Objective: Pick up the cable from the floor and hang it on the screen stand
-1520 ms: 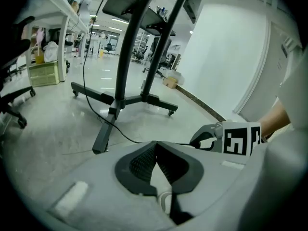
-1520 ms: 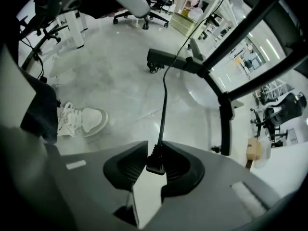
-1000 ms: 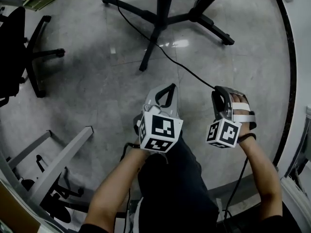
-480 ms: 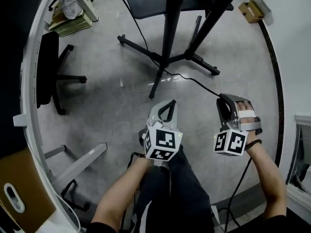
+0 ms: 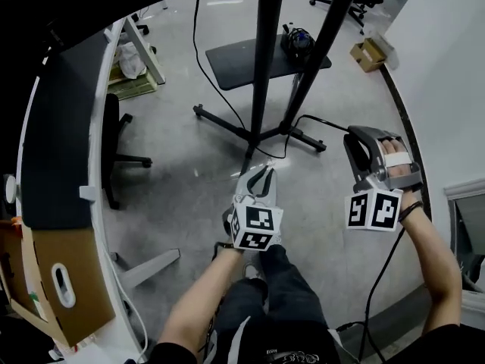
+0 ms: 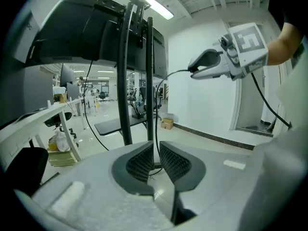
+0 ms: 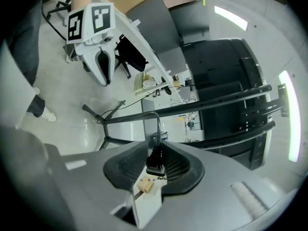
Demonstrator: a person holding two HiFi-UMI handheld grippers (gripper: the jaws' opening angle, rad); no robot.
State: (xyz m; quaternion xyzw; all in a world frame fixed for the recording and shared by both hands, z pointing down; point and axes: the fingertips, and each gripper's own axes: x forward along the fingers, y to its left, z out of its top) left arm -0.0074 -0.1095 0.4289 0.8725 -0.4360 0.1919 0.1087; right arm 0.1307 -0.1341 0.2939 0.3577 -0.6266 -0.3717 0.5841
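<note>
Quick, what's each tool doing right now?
Left tool: jaws opening, gripping nothing.
Right tool: closed on the cable, at its black plug.

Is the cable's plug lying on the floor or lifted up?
Lifted: the right gripper is shut on the plug, and its cable arcs away through the air.

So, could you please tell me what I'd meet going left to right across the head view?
Cardboard box → chair → left gripper (jaws opening, cable showing in their gap) → right gripper → wall.
</note>
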